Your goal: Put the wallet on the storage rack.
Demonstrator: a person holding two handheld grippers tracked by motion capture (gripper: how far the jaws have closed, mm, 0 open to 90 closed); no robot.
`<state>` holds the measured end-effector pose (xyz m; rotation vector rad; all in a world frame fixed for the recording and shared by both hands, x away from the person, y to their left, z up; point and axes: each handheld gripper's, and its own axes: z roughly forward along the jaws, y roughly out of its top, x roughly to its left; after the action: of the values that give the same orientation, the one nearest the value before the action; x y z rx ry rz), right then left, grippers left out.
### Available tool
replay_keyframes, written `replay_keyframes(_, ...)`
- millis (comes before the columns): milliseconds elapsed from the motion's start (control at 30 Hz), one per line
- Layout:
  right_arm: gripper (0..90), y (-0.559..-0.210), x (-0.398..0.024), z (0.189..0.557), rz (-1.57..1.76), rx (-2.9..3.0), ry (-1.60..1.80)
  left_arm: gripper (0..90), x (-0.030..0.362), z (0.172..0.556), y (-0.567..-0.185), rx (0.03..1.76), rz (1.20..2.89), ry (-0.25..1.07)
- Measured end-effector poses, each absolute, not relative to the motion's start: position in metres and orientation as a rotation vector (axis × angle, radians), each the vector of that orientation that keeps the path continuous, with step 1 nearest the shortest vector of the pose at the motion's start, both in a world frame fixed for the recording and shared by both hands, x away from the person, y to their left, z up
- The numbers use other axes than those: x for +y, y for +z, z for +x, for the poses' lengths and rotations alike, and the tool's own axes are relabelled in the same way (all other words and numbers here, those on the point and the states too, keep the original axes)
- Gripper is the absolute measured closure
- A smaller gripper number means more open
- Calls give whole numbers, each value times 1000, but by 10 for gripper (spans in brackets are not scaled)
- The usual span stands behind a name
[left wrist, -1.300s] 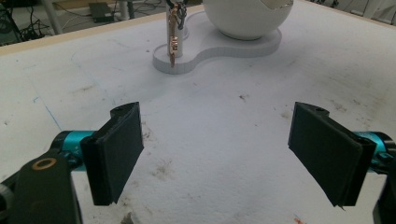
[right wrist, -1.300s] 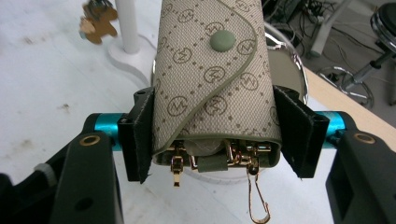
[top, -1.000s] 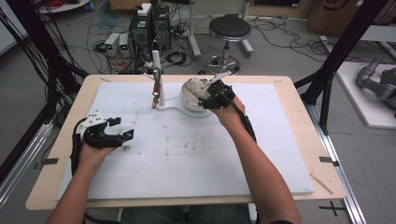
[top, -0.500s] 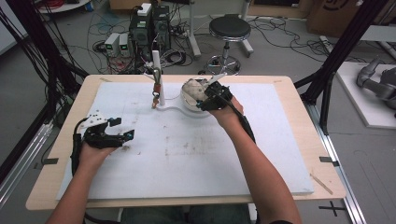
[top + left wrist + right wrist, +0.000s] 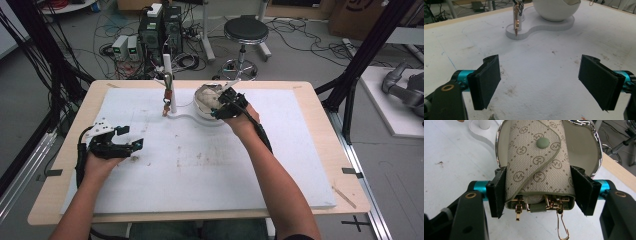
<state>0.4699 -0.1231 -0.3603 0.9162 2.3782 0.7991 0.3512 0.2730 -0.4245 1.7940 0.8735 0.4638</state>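
- The right gripper (image 5: 537, 195) was clamped on a beige key pouch (image 5: 537, 162), one black jaw pressed against each long side of it.
- The pouch bore a printed monogram pattern and a flap shut with a green snap (image 5: 543, 143); gold clips (image 5: 559, 220) hung from its open near end, between the jaws.
- The pouch's far end lay over the mouth of a white bowl (image 5: 579, 142) with a shiny rim, so the pouch sat at or just above the bowl's opening.
- In the high view the right gripper (image 5: 227, 103) was at the bowl (image 5: 202, 107), at the far middle of the table (image 5: 320, 105).
- The bowl stood on a white base (image 5: 564, 23) that also carried a white post (image 5: 170, 82), from which a key strap (image 5: 517, 17) hung.
- The left gripper (image 5: 541, 80) stood wide open, holding nothing, its pads (image 5: 487, 80) well apart above the white mat (image 5: 544, 60).
- In the high view the left gripper (image 5: 122, 142) was at the mat's left side, well apart from the base and bowl.
- The mat (image 5: 200, 165) showed scattered dark smudges.
- Beyond the table stood a stool (image 5: 246, 32) and cabled boxes (image 5: 160, 25) on the floor.
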Motion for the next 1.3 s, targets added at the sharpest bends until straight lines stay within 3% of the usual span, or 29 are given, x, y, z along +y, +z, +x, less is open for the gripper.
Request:
replay_keyframes(700,282,-349,-125,463,884,2275,881,178,273,352,-425,873,1793,464)
replay_keyframes(933,228,-336,-139,451,912,2260,918,179,273,351,-425,874,1792,463)
replay_keyframes(1300,219,-324,-176,415,890,2202,1041,178,270,351,-424,865,1792,462)
